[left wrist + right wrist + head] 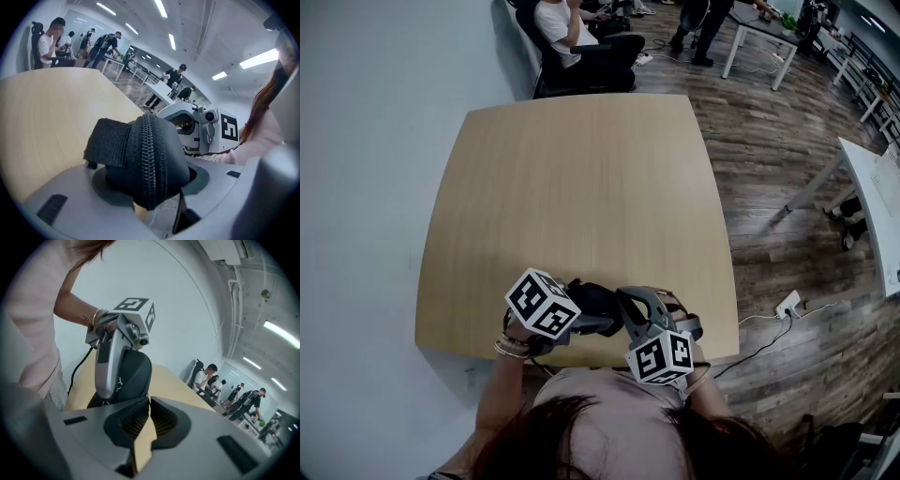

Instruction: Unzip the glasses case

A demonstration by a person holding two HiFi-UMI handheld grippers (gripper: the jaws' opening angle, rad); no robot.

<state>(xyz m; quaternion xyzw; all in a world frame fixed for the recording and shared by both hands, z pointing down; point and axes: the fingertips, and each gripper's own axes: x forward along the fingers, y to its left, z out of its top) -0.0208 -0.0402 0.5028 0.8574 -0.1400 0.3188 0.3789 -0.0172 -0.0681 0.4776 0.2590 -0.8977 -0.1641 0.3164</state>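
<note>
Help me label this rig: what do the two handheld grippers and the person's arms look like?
Both the left gripper and right gripper are light grey plastic with dark pads, each carrying a white cube with black square markers. A black cable trails from the left one. The person wears a pale pink top and left-wrist bracelets.

glasses case (151, 149): between left tongs' (146, 183) jaws, over surface's (581, 187) near edge
right tongs (149, 416): just right of glasses case

Even, bright ceiling strip lights (255, 58) (fisheye edges bend); near foreground soft.
</note>
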